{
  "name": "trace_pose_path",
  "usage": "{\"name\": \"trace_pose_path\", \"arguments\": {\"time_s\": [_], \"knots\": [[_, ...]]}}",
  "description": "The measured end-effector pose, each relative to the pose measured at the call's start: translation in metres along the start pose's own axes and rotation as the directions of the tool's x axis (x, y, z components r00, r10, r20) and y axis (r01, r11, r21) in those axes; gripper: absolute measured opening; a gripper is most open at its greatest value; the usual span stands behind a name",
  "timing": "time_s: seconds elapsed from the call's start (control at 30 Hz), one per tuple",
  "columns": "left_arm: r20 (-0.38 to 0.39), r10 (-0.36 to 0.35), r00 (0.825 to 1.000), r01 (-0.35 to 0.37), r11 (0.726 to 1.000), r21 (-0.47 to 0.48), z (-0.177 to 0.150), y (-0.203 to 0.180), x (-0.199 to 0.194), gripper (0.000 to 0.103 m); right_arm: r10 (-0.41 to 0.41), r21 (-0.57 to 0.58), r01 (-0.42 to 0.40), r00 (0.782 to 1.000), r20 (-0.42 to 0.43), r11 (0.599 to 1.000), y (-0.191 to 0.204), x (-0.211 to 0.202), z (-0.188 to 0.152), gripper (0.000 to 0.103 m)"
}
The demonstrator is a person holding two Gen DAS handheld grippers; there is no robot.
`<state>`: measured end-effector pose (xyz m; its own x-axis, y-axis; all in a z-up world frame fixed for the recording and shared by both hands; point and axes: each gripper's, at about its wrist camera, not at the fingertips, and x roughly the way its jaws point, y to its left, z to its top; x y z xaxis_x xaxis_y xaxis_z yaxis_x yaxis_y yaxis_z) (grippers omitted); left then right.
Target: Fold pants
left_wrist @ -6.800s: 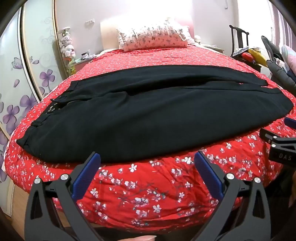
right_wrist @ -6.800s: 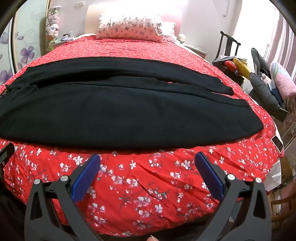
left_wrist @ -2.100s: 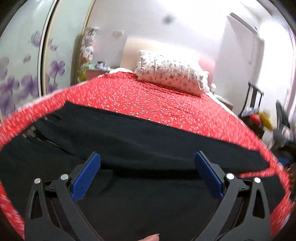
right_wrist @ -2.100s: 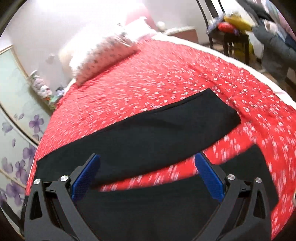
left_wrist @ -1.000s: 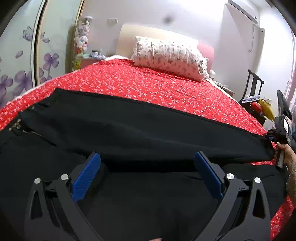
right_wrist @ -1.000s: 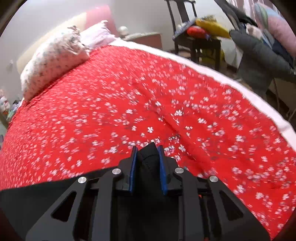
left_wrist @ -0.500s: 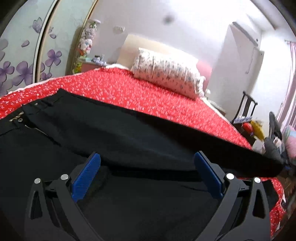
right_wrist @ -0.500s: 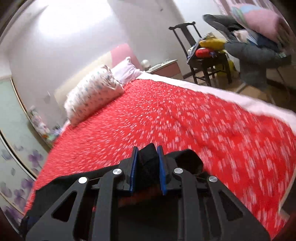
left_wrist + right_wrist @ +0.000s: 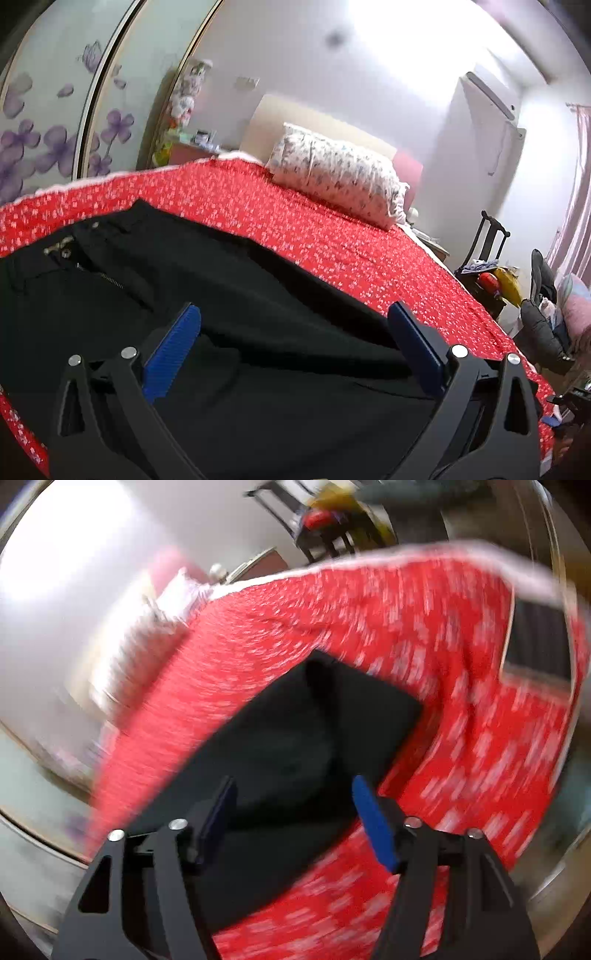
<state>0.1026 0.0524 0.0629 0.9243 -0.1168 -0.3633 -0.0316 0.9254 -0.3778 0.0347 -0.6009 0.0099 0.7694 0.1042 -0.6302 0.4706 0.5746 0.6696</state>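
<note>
Black pants (image 9: 229, 332) lie limp across the red bed (image 9: 332, 236), filling the lower frame; your left gripper (image 9: 295, 350) and right gripper (image 9: 295, 819) both gape empty, so pinch the soft, light cloth at the cuff or waistband.

The left gripper (image 9: 293, 347) hangs low over the black pants (image 9: 229, 332), near their zipper end, its blue-padded fingers (image 9: 173, 347) spread wide with nothing between them. The right gripper (image 9: 295, 812) tilts above the pants' hem end, jaws parted and empty, its view blurred.
</note>
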Motion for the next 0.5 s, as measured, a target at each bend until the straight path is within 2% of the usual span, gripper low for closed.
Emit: {"name": "trace_pose_path", "arguments": {"time_s": [0.03, 0.07, 0.17, 0.37, 0.4, 0.43, 0.5], "knots": [[-0.017, -0.005, 1.000, 0.005, 1.000, -0.017, 0.000, 0.003, 0.002, 0.101, 0.065, 0.090, -0.060, 0.997, -0.047, 0.994, -0.003, 0.004, -0.004, 0.054], [-0.042, -0.012, 0.999, 0.010, 0.999, -0.045, 0.001, 0.009, 0.006, 0.101, 0.101, 0.154, -0.086, 0.991, -0.092, 0.984, -0.006, 0.010, -0.010, 0.052], [-0.091, -0.026, 0.995, 0.017, 0.995, -0.101, 0.000, 0.021, 0.010, 0.101, 0.126, 0.259, -0.081, 0.979, -0.160, 0.963, -0.007, 0.032, -0.022, 0.048], [-0.100, -0.019, 0.995, 0.006, 0.992, -0.129, 0.000, 0.032, 0.011, 0.101, 0.078, 0.326, -0.047, 0.994, -0.081, 0.944, -0.010, 0.053, -0.006, 0.046], [-0.100, -0.017, 0.995, 0.004, 0.992, -0.128, 0.000, 0.030, 0.011, 0.101, 0.076, 0.339, -0.046, 0.994, -0.075, 0.940, -0.012, 0.057, -0.003, 0.038], [-0.101, -0.013, 0.995, 0.000, 0.992, -0.127, 0.000, 0.030, 0.012, 0.101, 0.058, 0.331, -0.033, 0.996, -0.065, 0.943, -0.010, 0.058, -0.001, 0.025], [-0.111, -0.010, 0.994, -0.005, 0.992, -0.129, -0.001, 0.029, 0.015, 0.101, 0.035, 0.295, -0.018, 0.998, -0.050, 0.955, -0.008, 0.058, 0.006, 0.007]]}}
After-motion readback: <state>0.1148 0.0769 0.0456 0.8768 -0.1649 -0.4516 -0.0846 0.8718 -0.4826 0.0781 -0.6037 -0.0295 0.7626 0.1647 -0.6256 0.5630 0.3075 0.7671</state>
